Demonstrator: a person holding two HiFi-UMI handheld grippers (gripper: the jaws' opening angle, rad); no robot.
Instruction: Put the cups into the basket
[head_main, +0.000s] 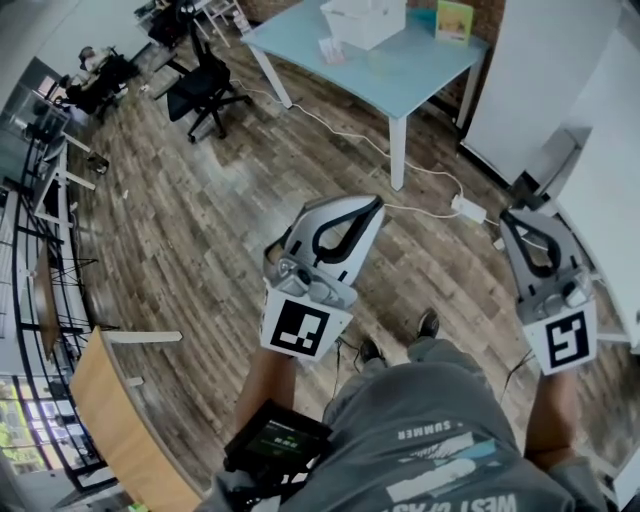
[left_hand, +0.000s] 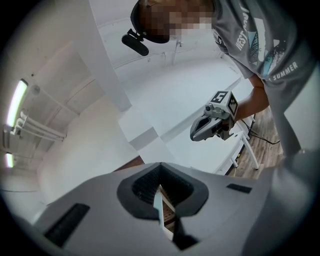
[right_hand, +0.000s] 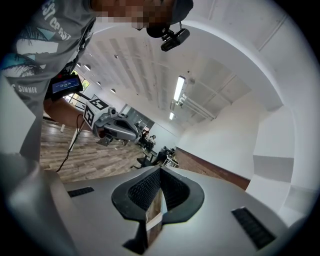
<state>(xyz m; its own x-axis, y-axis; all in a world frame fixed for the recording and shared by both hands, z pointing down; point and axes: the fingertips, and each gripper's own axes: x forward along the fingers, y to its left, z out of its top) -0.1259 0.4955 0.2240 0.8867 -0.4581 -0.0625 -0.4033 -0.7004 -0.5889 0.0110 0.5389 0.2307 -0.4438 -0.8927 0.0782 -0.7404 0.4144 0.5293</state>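
**A:** Cups in sight yet?

**B:** None I can pick out. My left gripper (head_main: 350, 205) and right gripper (head_main: 522, 216) are both closed on nothing. They're held level over the floor (head_main: 200, 200), with the jaws together in each gripper view.

**A:** And the basket?

**B:** A white tub (head_main: 362, 22) sits on the blue worktop (head_main: 420, 75) at twelve o'clock, well apart from me. It may be the basket, but I can't tell. A small item (head_main: 330, 48) lies just beside it, too small to name.

**A:** Which step, then?

**B:** The approach, I'd judge, with no cup picked yet. Next I need to reach that worktop and find a cup. Then I open one gripper and line its jaws around the cup's wall.
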